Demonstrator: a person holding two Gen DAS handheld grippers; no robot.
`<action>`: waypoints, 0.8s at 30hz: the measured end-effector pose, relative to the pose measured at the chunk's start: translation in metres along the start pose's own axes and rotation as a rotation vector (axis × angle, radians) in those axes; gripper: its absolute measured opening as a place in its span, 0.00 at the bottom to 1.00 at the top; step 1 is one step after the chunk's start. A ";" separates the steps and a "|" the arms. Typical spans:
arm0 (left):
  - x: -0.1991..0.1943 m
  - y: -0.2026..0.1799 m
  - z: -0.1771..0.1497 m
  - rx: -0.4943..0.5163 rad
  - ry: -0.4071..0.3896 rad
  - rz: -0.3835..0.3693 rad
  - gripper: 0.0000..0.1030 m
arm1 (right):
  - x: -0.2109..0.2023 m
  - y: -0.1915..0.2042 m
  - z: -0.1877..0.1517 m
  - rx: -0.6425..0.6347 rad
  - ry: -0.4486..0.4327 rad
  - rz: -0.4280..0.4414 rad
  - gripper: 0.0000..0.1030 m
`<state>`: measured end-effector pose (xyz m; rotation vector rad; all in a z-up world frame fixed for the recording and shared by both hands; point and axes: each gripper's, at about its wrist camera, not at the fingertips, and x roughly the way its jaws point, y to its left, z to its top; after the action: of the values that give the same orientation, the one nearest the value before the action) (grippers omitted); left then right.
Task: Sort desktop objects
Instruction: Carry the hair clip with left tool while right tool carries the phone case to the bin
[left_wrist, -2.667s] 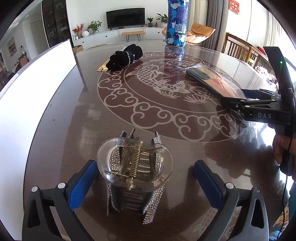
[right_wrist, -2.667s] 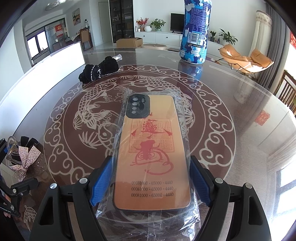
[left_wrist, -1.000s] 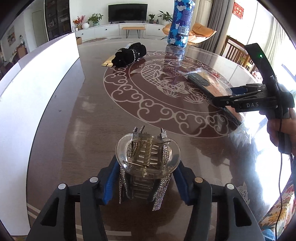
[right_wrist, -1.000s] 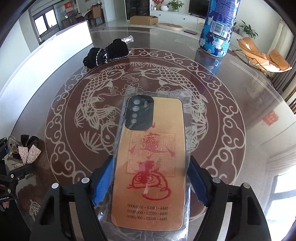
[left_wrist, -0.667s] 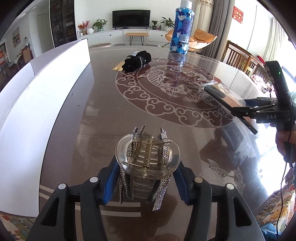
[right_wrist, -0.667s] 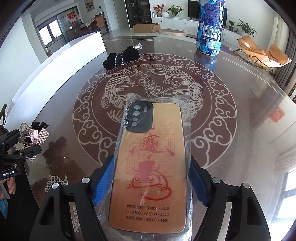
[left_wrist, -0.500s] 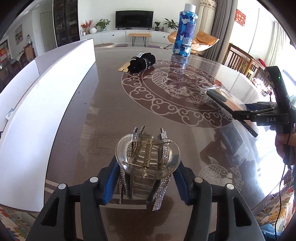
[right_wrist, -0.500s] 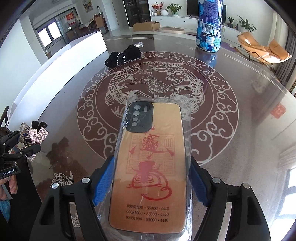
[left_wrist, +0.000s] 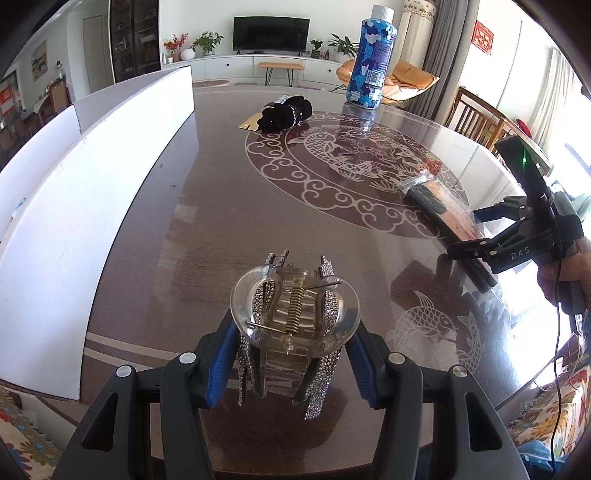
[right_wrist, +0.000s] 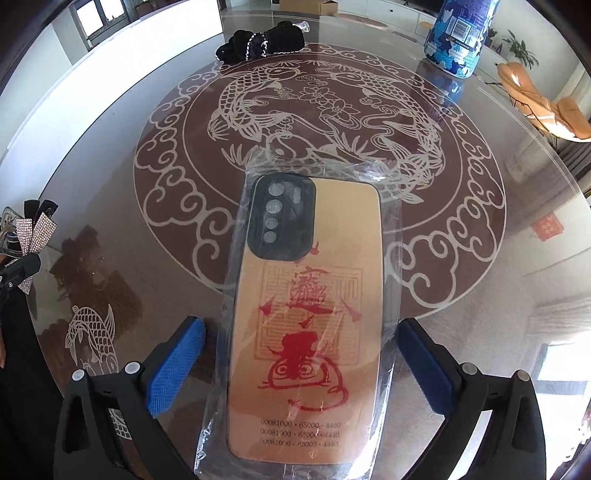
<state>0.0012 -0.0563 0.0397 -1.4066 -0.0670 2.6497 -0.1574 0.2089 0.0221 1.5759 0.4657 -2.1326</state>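
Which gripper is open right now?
The right gripper: its blue pads stand clear of the bagged gold phone case; the left gripper clamps a rhinestone hair clip.

The white box wall closes off the desk's left edge, with bare wood running clear alongside it up to the black cloth bundle. Far right, the blue bottle stands upright, and the bagged phone case with the right hand-held gripper blocks the near right side.
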 end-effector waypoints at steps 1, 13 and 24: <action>-0.001 0.000 0.000 -0.001 -0.002 -0.001 0.54 | 0.000 0.000 0.001 -0.002 0.002 0.001 0.95; -0.031 0.007 0.005 -0.019 -0.056 -0.010 0.53 | -0.053 -0.023 0.006 0.099 -0.102 0.063 0.73; -0.103 0.127 0.057 -0.205 -0.200 0.047 0.53 | -0.124 0.070 0.107 -0.002 -0.278 0.237 0.73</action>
<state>-0.0019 -0.1952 0.1433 -1.2024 -0.3397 2.8842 -0.1753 0.1134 0.1714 1.2376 0.1786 -2.1191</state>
